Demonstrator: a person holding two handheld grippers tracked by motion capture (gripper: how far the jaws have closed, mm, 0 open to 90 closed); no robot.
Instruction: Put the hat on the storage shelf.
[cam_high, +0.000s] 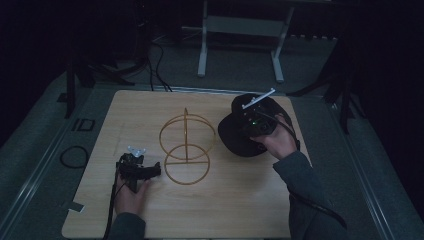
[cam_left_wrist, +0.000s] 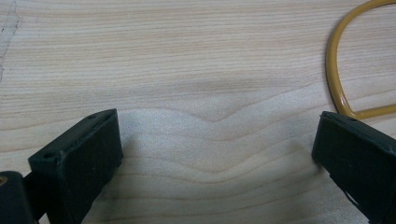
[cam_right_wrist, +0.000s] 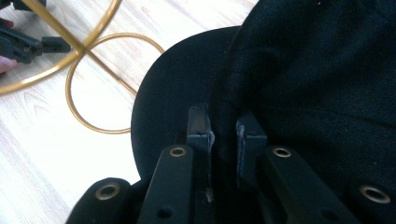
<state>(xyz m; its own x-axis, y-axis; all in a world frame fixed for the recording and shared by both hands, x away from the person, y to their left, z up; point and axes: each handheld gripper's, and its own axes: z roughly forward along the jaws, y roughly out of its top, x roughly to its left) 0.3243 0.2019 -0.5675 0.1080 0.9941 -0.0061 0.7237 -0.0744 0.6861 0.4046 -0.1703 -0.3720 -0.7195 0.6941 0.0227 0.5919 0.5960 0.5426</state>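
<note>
The right claw (cam_right_wrist: 223, 128) is clamped on the black cap (cam_right_wrist: 317, 70); the left claw (cam_left_wrist: 215, 154), jaws apart, rests on the desk (cam_left_wrist: 187, 56) beside the gold wire stand (cam_high: 186, 149).

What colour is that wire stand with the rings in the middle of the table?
The ringed wire stand is golden yellow all over, seen best in the high view.

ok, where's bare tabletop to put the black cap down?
Free: far-left tabletop behind the left gripper, and the near strip between both forearms. Crowded: the middle, around the gold wire stand, and right, where the right gripper pinches the cap.
</note>
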